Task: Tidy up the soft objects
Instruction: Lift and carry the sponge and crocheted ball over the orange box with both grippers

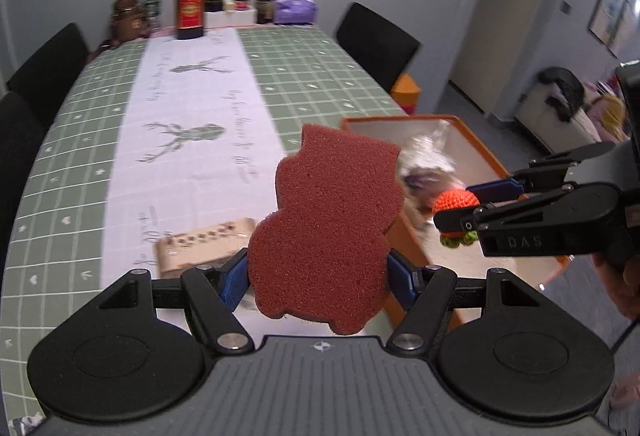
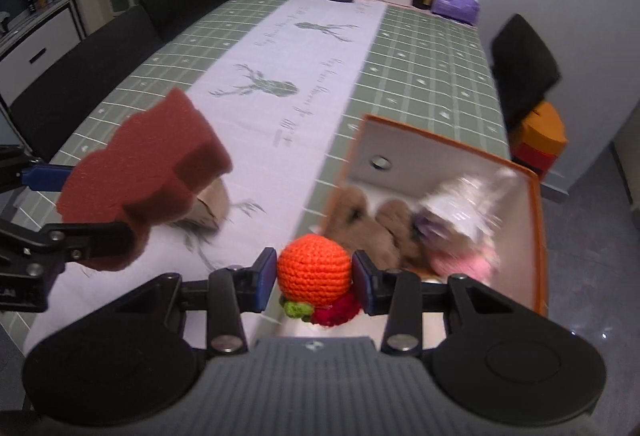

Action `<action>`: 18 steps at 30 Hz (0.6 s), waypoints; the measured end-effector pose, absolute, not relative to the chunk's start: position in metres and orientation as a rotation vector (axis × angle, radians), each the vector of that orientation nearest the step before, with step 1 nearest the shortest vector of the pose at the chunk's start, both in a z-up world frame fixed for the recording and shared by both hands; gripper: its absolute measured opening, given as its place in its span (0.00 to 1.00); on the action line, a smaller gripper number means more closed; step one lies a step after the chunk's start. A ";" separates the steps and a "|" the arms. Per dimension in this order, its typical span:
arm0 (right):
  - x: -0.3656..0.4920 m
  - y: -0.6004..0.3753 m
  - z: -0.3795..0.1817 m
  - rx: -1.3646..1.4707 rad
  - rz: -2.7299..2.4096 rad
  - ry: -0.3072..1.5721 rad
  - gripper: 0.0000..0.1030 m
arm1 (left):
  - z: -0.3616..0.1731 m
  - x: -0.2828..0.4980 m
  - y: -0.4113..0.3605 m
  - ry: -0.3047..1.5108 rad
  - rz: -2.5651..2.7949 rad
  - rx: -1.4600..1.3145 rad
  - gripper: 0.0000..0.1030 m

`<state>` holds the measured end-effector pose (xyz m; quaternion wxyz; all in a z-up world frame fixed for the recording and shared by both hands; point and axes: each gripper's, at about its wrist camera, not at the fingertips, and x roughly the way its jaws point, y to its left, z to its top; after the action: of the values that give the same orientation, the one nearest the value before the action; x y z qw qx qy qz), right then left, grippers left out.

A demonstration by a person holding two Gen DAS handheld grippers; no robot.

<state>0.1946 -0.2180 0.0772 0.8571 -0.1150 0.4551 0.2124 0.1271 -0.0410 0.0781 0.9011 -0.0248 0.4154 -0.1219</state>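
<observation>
Green checked cloth covers our long surface (image 1: 304, 76), bottles lined along its far edge. We raise the left gripper (image 1: 318, 276) level, jaws clamped on a brick-red foam sponge (image 1: 328, 224) held upright above the near edge. Our right gripper (image 2: 316, 276) pinches an orange crochet ball (image 2: 314, 272) over the orange box (image 2: 538, 228) at the near right corner.

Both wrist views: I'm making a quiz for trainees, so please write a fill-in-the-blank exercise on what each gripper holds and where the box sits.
The left gripper is shut on a red-brown ____.
The right gripper grips a crocheted ball coloured ____.
The box has an orange outside and a ____ inside.
Brown plush toys lie ____ the box.

Missing words: sponge; orange; white; inside
</observation>
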 end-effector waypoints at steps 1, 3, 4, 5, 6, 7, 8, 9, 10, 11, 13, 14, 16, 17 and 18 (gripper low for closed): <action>0.191 -0.229 0.077 -0.240 0.426 0.960 0.40 | 0.078 0.126 -0.051 0.864 -0.278 -0.037 0.78; 0.188 -0.249 0.075 -0.230 0.399 0.978 0.40 | 0.078 0.122 -0.068 0.873 -0.321 -0.007 0.78; 0.186 -0.261 0.073 -0.224 0.383 0.990 0.40 | 0.077 0.121 -0.077 0.876 -0.341 0.008 0.78; 0.183 -0.271 0.071 -0.221 0.368 0.998 0.40 | 0.077 0.120 -0.085 0.880 -0.358 0.018 0.78; 0.182 -0.279 0.069 -0.220 0.355 1.006 0.40 | 0.077 0.120 -0.093 0.887 -0.377 0.026 0.78; 0.181 -0.287 0.067 -0.219 0.344 1.014 0.40 | 0.076 0.120 -0.101 0.893 -0.398 0.037 0.78; 0.180 -0.295 0.065 -0.218 0.335 1.021 0.40 | 0.076 0.121 -0.108 0.898 -0.411 0.048 0.78; 0.179 -0.302 0.062 -0.220 0.326 1.030 0.40 | 0.074 0.122 -0.116 0.906 -0.423 0.066 0.78; 0.179 -0.308 0.059 -0.223 0.319 1.040 0.40 | 0.072 0.123 -0.124 0.916 -0.434 0.089 0.78; 0.178 -0.313 0.056 -0.227 0.315 1.048 0.40 | 0.070 0.125 -0.131 0.925 -0.441 0.108 0.78; 0.178 -0.320 0.052 -0.239 0.309 1.064 0.40 | 0.066 0.130 -0.146 0.945 -0.452 0.149 0.78; 0.178 -0.324 0.049 -0.244 0.309 1.071 0.40 | 0.063 0.132 -0.152 0.955 -0.456 0.171 0.78; 0.180 -0.328 0.045 -0.251 0.308 1.085 0.40 | 0.058 0.138 -0.165 0.986 -0.463 0.212 0.78; 0.180 -0.330 0.042 -0.259 0.309 1.093 0.40 | 0.055 0.141 -0.171 1.003 -0.466 0.234 0.78; 0.182 -0.331 0.039 -0.266 0.310 1.099 0.40 | 0.052 0.143 -0.176 1.023 -0.466 0.261 0.78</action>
<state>0.1817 -0.3308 0.0385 0.8330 -0.1255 0.5186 0.1461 0.1432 -0.1765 0.0524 0.8382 0.1232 0.4834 -0.2202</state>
